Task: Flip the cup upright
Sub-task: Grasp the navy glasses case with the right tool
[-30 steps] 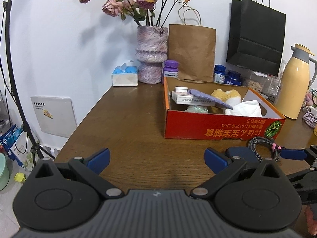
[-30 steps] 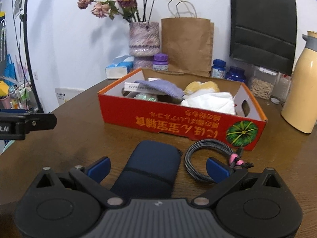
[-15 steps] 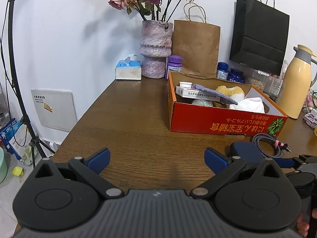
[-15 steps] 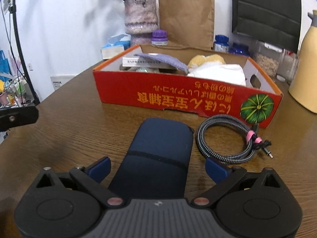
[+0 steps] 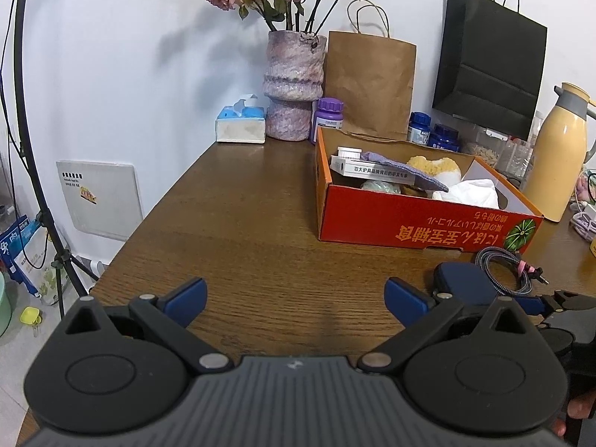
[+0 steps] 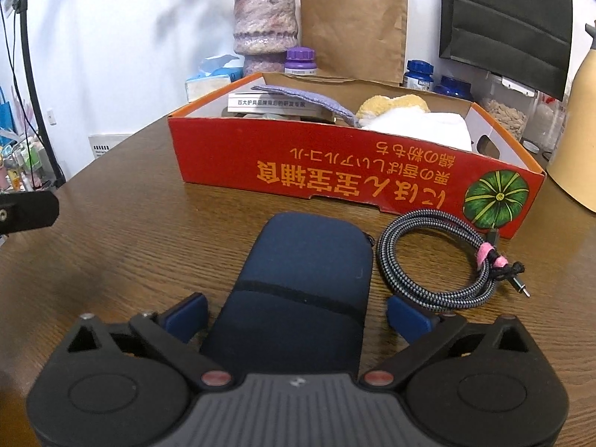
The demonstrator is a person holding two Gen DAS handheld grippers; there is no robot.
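Observation:
A dark blue cup [image 6: 309, 253] with a black band lies on its side on the brown wooden table [image 6: 130, 231], its rounded end toward the red box. My right gripper [image 6: 296, 314] is open, low over the table, one blue finger on each side of the cup's near end; I cannot tell whether they touch it. In the left wrist view the cup [image 5: 462, 283] lies at the right, with the right gripper's fingertip [image 5: 536, 303] beside it. My left gripper [image 5: 294, 298] is open over bare table [image 5: 242, 223], left of the cup, holding nothing.
A red cardboard box [image 6: 335, 171] full of items stands just behind the cup. A coiled braided cable [image 6: 436, 257] lies right of the cup. A yellow thermos [image 5: 555, 160], vase [image 5: 292, 85], tissue box [image 5: 240, 124] and paper bags line the back. The table edge [image 5: 149, 219] runs along the left.
My right gripper has moved forward and lower, so its open fingers now flank the cup's near end. My left gripper has drawn back a little; the box looks farther away.

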